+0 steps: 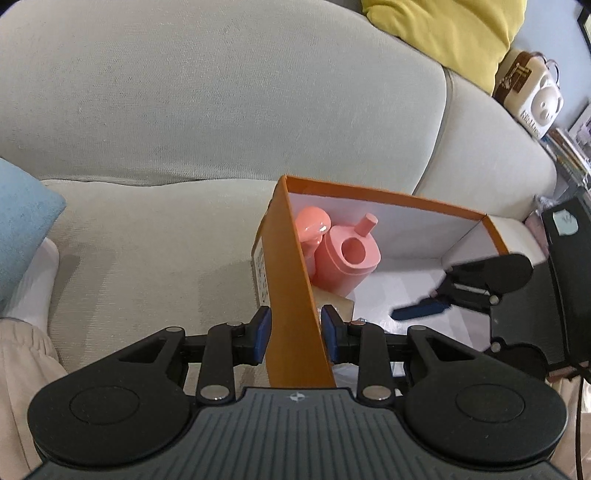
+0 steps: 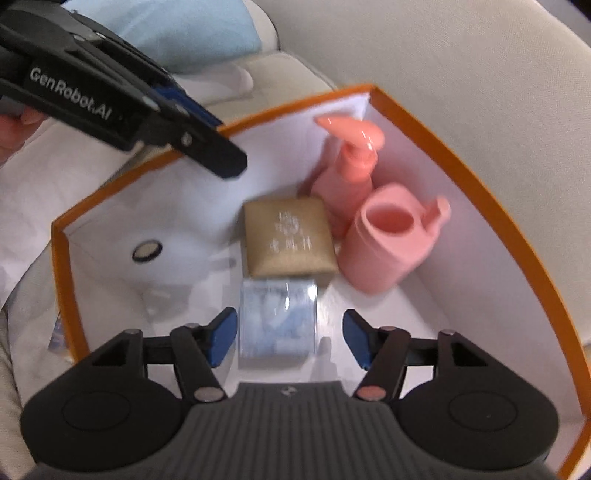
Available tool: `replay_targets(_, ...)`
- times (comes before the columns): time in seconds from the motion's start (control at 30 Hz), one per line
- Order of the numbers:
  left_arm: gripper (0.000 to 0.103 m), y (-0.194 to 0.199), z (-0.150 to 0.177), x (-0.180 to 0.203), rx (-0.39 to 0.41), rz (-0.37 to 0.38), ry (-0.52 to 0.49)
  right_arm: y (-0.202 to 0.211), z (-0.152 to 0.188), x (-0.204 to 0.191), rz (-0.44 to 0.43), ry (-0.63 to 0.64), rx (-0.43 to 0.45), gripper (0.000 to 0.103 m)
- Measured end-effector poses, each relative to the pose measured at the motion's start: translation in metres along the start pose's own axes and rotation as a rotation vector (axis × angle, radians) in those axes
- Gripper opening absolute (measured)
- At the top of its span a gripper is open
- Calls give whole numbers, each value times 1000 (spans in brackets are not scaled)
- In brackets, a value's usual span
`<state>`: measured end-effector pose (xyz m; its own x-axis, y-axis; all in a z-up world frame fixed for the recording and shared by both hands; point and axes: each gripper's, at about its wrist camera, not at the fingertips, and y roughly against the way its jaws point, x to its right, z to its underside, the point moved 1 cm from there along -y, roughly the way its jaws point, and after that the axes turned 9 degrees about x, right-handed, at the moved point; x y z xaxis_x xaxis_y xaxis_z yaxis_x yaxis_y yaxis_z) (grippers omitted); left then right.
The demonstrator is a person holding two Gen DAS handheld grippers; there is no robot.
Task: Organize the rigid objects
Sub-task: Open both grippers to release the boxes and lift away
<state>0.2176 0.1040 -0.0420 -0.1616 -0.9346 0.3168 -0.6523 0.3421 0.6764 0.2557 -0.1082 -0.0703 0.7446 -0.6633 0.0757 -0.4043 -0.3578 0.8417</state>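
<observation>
An orange box with a white inside sits on a beige sofa. My left gripper is shut on its near wall; it also shows in the right wrist view. Inside stand a pink pump bottle and a pink cup with a spout. A tan square case lies on the floor beside them. My right gripper is open inside the box, with a clear plastic pack between its fingers. The right gripper also shows in the left wrist view.
A small dark ring lies on the box floor at left. A blue cushion and white cloth lie on the sofa's left. A yellow cushion and a pig-shaped item are at back right.
</observation>
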Motion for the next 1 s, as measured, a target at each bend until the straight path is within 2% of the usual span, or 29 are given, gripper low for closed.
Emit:
replay_targets(0.13, 36, -2, -1, 0, 4, 11, 9, -3, 7, 5, 34, -131, -119, 62)
replay_targets(0.2, 36, 1, -1, 0, 5, 20, 19, -5, 9, 8, 26, -213, -132, 57)
replay_targets(0.23, 36, 2, 0, -1, 8, 21, 24, -7, 9, 9, 10, -249, -132, 50)
replay_targets(0.33, 36, 4, -1, -2, 14, 29, 39, -11, 8, 10, 18, -310, -128, 38)
replay_targets(0.37, 36, 4, -1, -3, 16, 31, 43, -13, 7, 9, 32, -312, -127, 32)
replay_targets(0.6, 36, 4, 0, -5, 16, 33, 58, -19, -3, 10, 132, -206, -112, 24)
replay_targets(0.9, 36, 4, 0, -2, 13, 35, 57, -18, -10, 2, 152, -196, -111, 27)
replay_targets(0.93, 36, 4, 1, -2, 14, 32, 57, -16, -10, 1, 154, -200, -109, 39)
replay_targets(0.97, 36, 3, 1, -1, 14, 28, 56, -15, -10, -1, 150, -206, -109, 57)
replay_targets(1.0, 36, 3, 2, -2, 11, 25, 57, -13, -10, -3, 139, -219, -111, 63)
